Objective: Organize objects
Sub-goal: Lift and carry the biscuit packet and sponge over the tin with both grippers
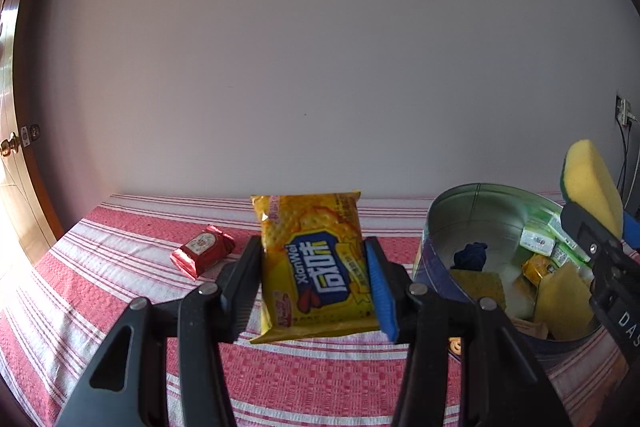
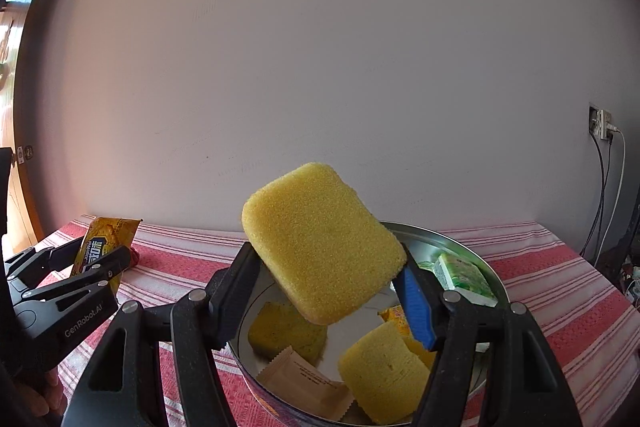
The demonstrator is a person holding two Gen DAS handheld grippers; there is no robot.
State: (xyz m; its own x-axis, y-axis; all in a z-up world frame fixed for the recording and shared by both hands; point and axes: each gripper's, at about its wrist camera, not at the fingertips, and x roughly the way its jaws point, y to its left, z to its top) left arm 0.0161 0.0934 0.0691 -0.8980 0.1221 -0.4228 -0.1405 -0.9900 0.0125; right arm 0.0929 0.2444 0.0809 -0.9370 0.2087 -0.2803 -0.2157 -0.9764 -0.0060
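My left gripper [image 1: 314,265] is shut on a yellow cracker packet [image 1: 314,259] and holds it upright above the red striped tablecloth [image 1: 120,287]. My right gripper [image 2: 326,273] is shut on a yellow sponge [image 2: 320,243], tilted, just over a round metal tin [image 2: 476,259]. In the left wrist view that tin [image 1: 480,199] stands to the right of the packet, with the sponge [image 1: 592,183] and right gripper above its right side. In the right wrist view the packet [image 2: 98,247] and left gripper [image 2: 94,255] appear at far left.
The tin holds more sponges [image 2: 384,371], a green-white carton [image 2: 464,279], a beige sachet [image 2: 308,383] and a dark blue item [image 1: 472,255]. A small red packet [image 1: 202,253] lies on the cloth at left. A wall stands behind; a socket with cables [image 2: 604,131] at right.
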